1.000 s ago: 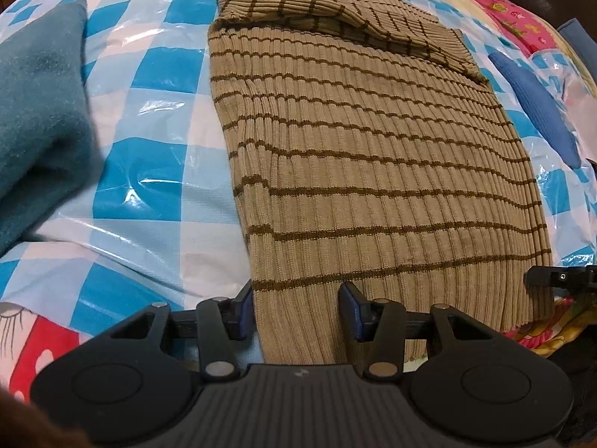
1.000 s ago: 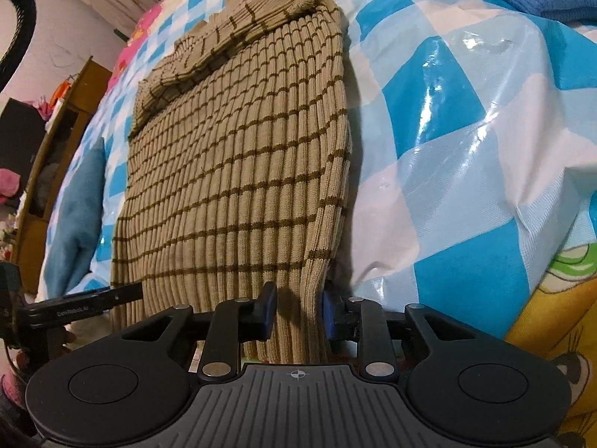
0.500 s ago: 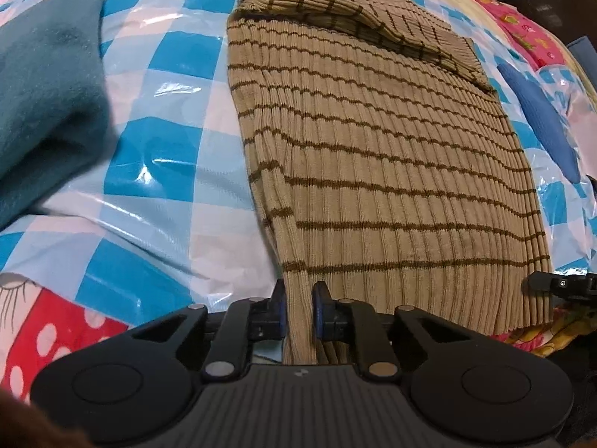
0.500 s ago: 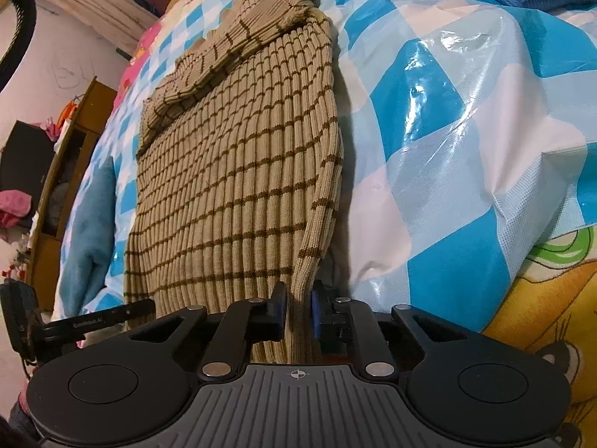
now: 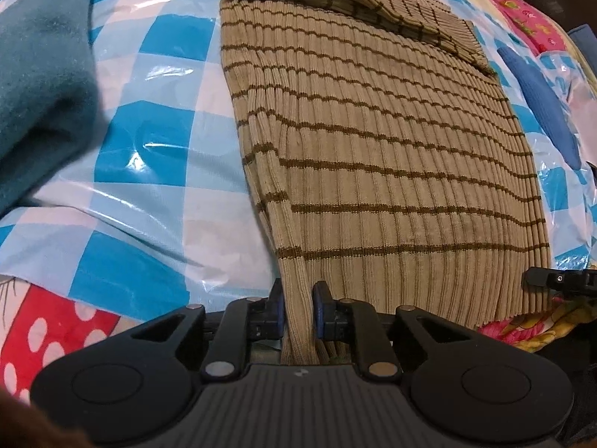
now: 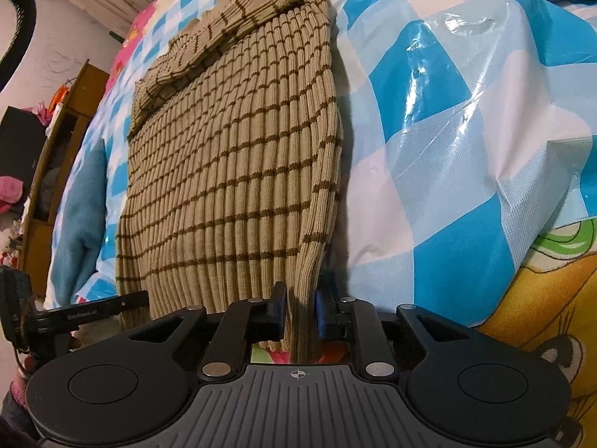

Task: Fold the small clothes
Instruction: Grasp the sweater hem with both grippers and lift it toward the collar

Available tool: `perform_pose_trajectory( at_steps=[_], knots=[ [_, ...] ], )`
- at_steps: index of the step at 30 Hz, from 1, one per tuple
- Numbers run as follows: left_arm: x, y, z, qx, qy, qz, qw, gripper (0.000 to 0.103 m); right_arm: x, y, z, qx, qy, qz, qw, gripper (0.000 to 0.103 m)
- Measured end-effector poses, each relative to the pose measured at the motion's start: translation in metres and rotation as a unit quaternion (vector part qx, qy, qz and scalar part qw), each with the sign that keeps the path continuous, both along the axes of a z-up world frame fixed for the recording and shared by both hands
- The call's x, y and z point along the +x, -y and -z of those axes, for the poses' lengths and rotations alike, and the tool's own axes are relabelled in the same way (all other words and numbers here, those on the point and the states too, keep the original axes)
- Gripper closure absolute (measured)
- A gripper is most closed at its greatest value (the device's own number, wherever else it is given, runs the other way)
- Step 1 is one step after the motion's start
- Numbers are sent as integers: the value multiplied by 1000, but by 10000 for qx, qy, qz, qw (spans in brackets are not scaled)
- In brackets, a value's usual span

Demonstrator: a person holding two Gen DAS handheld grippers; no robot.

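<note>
Left hand-held gripper (image 5: pixel 297 315) and right hand-held gripper (image 6: pixel 301 315) each pinch a near hem corner of the sweater (image 5: pixel 373 156), jaws having just closed on the knit. Sleeves already folded across its far end; the lengthwise fold remains (my reading). Sweater lies flat on the checked plastic sheet (image 5: pixel 156 142) over a bed; teal cloth (image 5: pixel 33 86) left of it, wooden shelf (image 6: pixel 63 142) beyond.

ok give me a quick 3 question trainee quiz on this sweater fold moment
1. True or false: the left gripper is shut on the striped sweater at its near hem corner.
2. What is the right gripper clamping? A) teal cloth B) striped sweater C) plastic sheet
3. Fill in: the sweater lies on a blue and white ____ sheet.

Key: 1 true; 2 B; 3 checked.
</note>
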State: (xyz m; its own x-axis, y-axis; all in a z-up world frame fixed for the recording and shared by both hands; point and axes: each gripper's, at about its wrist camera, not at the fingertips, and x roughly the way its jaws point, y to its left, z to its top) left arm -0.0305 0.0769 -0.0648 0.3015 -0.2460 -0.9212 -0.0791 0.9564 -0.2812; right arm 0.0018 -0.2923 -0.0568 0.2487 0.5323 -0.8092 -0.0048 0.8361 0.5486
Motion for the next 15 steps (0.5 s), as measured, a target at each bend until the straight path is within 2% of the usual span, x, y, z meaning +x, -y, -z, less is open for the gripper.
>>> perform_pose_trajectory(
  at_steps=[7, 11, 15],
  knots=[
    [-7, -6, -5, -136, 186, -171, 9996, 88, -1, 2, -1, 232, 22, 31, 9997, 91],
    [-9, -9, -9, -250, 286, -214, 9990, 89, -2, 10, -2, 550, 45, 209, 9983, 93],
    [-9, -15, -11, -638, 344, -338, 9968, 90, -3, 16, -2, 1052, 54, 429, 9935, 94]
  ],
)
